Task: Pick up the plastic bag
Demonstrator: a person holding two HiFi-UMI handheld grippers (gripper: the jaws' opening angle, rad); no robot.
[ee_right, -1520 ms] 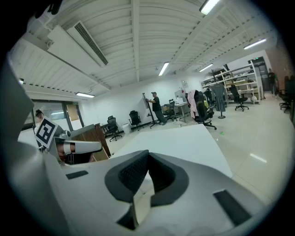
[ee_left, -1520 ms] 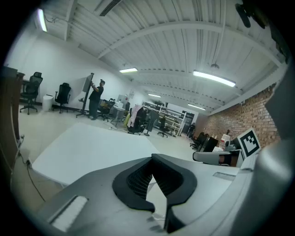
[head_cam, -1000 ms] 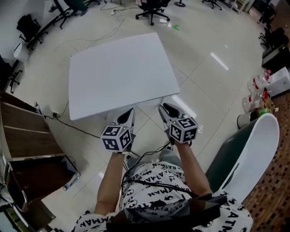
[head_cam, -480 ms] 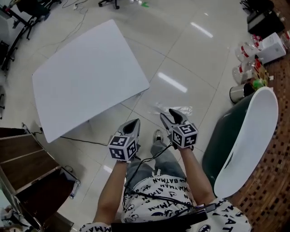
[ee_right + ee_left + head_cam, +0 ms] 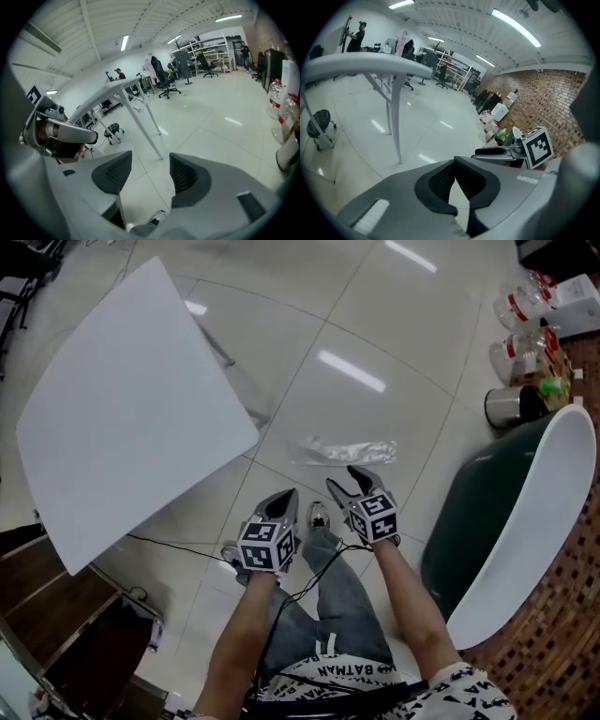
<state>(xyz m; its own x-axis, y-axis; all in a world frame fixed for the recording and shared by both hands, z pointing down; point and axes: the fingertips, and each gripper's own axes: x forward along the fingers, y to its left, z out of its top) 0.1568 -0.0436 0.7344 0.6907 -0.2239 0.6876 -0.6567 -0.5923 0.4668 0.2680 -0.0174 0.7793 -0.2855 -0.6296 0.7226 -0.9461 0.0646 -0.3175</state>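
We are looking down on a pale tiled floor [image 5: 375,324].

1. A white table [image 5: 131,418] is taking up the upper left, one corner reaching toward the middle.
2. A curved chair [image 5: 511,521], dark green inside a white shell, is standing at the right.
3. The person's legs [image 5: 328,606], in grey trousers, are showing at the bottom, with one shoe [image 5: 319,517] between the two grippers.
4. The left gripper [image 5: 284,493] is pointing down at the floor; in the left gripper view [image 5: 453,161] its pads are meeting at the tips and are holding nothing.
5. The right gripper [image 5: 344,478] is pointing down beside it; its jaws have just been opening and are now standing wide apart [image 5: 151,171], with only floor showing between them.
6. The plastic bag [image 5: 345,450], clear and crumpled, is lying flat on the tiles just ahead of the right gripper, apart from both grippers, between the table corner and the chair.
7. Some bottles [image 5: 514,310] and a metal can [image 5: 511,407] are standing at the upper right.
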